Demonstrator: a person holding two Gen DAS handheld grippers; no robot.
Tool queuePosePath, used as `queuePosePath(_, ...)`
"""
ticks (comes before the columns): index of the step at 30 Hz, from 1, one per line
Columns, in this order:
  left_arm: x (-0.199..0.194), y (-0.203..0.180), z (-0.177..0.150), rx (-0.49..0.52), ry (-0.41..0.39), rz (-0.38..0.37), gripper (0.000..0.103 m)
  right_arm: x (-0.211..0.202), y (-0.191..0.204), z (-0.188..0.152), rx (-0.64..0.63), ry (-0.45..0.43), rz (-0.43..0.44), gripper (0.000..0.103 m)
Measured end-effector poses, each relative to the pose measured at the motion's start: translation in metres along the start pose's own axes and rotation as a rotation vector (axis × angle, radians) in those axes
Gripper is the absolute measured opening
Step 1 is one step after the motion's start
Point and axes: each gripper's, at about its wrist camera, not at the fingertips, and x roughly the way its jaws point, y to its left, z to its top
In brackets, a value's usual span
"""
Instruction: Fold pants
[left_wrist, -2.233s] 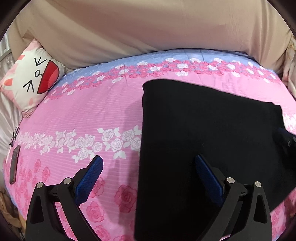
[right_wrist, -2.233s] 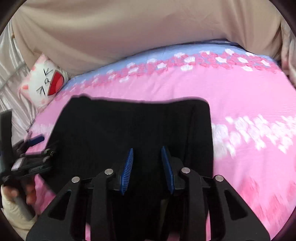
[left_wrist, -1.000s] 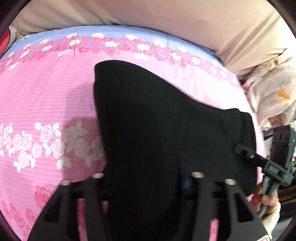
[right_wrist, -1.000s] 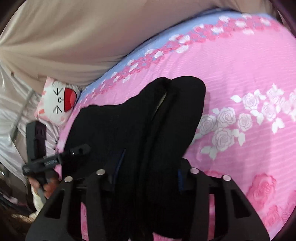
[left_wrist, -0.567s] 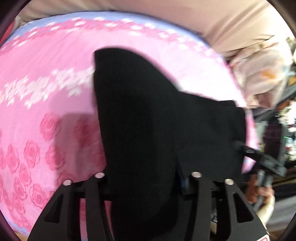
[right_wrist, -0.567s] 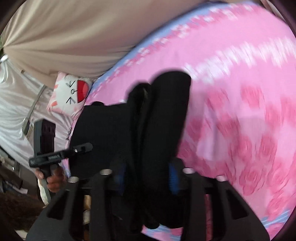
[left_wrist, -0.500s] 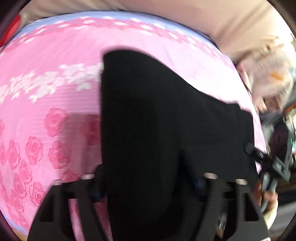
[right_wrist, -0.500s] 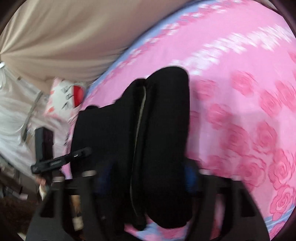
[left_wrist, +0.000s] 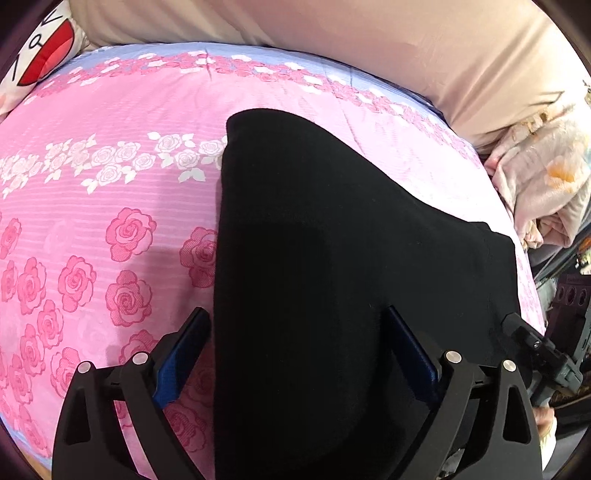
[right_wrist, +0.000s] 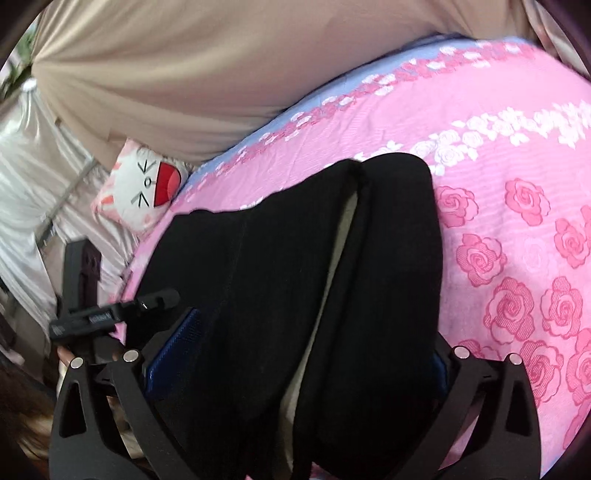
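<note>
Black fabric fills the middle of both views: the pants (left_wrist: 332, 229) lie folded on the pink rose-print bedsheet (left_wrist: 110, 184), near the bed's front edge, with a doubled roll along one side whose pale lining shows in the seam (right_wrist: 347, 236) in the right wrist view. That thick edge is likely why both tools sit where they do, each at a near corner of the stack to lay the fold flat. The left gripper (left_wrist: 295, 347) has just been opening its jaws and now stands released, one blue pad on the sheet side and the other over the cloth, which lies between them but is not pinched. The right gripper (right_wrist: 314, 354) has likewise just spread wide, the bundle loose between its pads; its far pad is mostly buried behind the fabric. Hidden by the black mass are the waistband and the leg ends, so which end is which cannot be told. A cartoon cat pillow (right_wrist: 147, 184) and a beige curtain (right_wrist: 221, 74) sit beyond, cut off by the lens rim.
</note>
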Motion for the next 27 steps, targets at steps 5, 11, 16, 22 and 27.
queuePosePath(5, 0.002, -0.002, 0.003, 0.001, 0.015, 0.008, 0.093, 0.004, -0.002, 0.006, -0.009, 0.044, 0.006, 0.098)
queuePosePath(11, 0.006, -0.006, 0.003, 0.022, 0.023, 0.021, 0.098, 0.005, -0.004, 0.006, 0.037, 0.025, 0.005, 0.098)
queuePosePath(16, 0.006, -0.005, 0.003, 0.023, 0.024, 0.014, 0.096, 0.005, -0.006, 0.007, 0.06, 0.026, -0.053, 0.076)
queuePosePath(22, -0.003, -0.009, 0.004, -0.008, -0.011, -0.044, 0.046, 0.003, -0.011, 0.007, 0.135, 0.028, 0.023, 0.043)
queuePosePath(27, -0.023, -0.017, 0.007, 0.003, -0.03, -0.086, 0.034, -0.018, 0.001, 0.014, 0.117, -0.016, 0.048, 0.037)
